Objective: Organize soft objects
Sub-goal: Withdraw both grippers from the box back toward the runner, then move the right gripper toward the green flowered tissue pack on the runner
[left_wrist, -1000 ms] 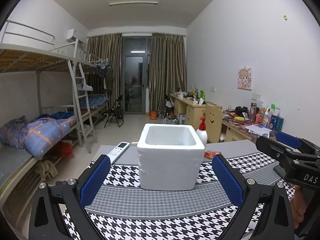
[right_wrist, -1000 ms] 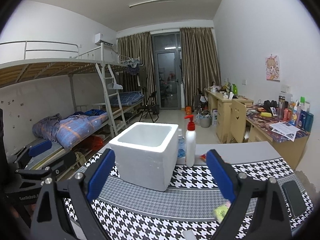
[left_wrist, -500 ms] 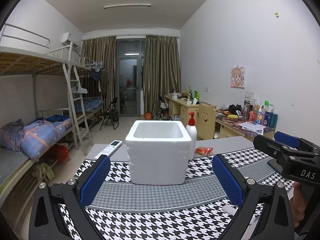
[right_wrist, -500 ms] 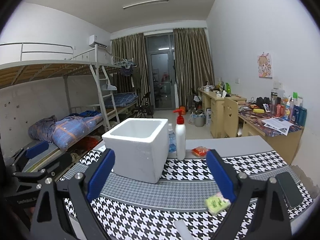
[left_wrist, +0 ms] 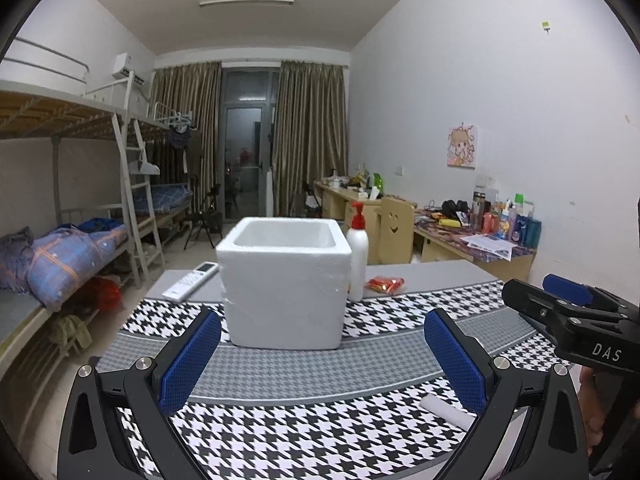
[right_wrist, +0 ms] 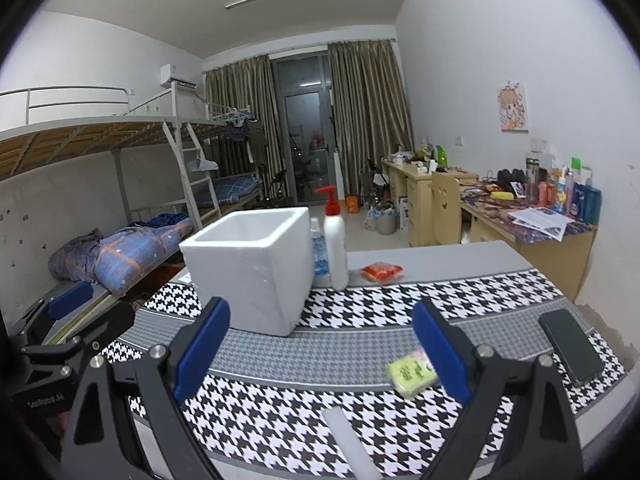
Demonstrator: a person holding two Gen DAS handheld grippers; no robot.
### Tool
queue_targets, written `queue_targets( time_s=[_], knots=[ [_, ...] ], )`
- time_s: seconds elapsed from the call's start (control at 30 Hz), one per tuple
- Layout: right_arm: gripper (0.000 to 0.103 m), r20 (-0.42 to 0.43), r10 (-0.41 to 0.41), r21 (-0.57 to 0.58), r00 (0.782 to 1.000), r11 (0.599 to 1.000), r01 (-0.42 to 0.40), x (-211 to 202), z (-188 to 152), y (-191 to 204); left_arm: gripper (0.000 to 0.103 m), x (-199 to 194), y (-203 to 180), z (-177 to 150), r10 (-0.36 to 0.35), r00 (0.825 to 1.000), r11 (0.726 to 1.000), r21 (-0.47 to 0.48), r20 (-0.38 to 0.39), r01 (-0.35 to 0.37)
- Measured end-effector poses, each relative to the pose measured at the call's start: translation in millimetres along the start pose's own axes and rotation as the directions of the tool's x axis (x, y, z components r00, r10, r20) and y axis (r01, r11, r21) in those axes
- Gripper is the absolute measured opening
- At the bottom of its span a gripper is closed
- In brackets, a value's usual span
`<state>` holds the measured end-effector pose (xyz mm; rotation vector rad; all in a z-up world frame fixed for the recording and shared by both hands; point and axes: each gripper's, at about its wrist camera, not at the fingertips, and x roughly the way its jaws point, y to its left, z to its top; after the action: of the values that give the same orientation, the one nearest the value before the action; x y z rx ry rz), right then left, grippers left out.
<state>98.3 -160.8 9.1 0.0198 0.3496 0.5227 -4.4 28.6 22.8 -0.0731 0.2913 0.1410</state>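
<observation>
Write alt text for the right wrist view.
An open black claw with blue pads hovers over a houndstooth tablecloth, a green-wrapped soft packet by its right finger. Beyond stand an open white foam box and a red-pump white bottle.

Both wrist views toward shared foam box (left_wrist: 285,284)

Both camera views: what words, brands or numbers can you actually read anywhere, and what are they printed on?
"DAS": white letters on the black body of the right gripper, seen from the left camera.
Left gripper: white lettering on its body, too blurred to read.
Green packet: dark marks, unreadable.
Desk bottles and papers: print too small.
</observation>
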Motion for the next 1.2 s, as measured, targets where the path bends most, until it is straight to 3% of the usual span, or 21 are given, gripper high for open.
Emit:
queue_targets(
  time_s=[0.63,1.2],
  knots=[
    [0.095,-0.039,-0.055,0.028,0.998,0.998,0.056,-6.1,-21.6,-26.1,0.102,14.8,-34.4,-19.7,-0.07,0.995,0.997,0.007,-0.072,0.071],
    [0.095,-0.118,-0.077,0.024,0.99,0.996,0.081,8.7,-35.7,-63.6,0.102,40.9,-66.0,-38.7,-0.047,0.986,0.999,-0.017,-0.162,0.045]
  ],
)
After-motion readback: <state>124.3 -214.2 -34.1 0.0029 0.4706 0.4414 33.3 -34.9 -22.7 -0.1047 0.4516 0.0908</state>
